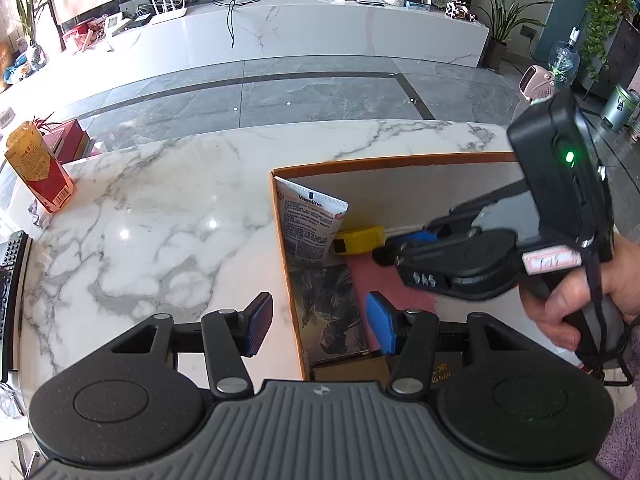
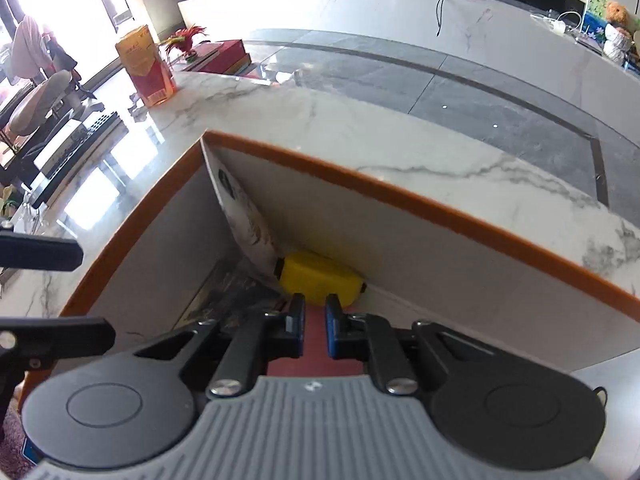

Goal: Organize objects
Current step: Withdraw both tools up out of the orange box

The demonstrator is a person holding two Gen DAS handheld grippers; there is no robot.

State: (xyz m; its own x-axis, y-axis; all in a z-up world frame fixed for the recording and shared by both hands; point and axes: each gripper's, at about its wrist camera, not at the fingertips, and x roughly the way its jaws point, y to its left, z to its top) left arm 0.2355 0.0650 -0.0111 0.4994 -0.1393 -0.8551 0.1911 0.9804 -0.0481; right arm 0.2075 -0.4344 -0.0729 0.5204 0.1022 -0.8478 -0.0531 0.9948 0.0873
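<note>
I am judging the yellow block (image 2: pixel 320 282) as small, rigid and light with smooth faces, best pinched across its short sides. It is lying inside the orange-rimmed box (image 2: pixel 360 184), against the far wall, beside the leaning Vaseline tube (image 1: pixel 310 220). I am holding the right gripper (image 2: pixel 316 330) inside the box, its jaws nearly together with nothing between them, the block just beyond their tips. The left gripper (image 1: pixel 318 326) is straddling the box's left wall, jaws apart, empty.
</note>
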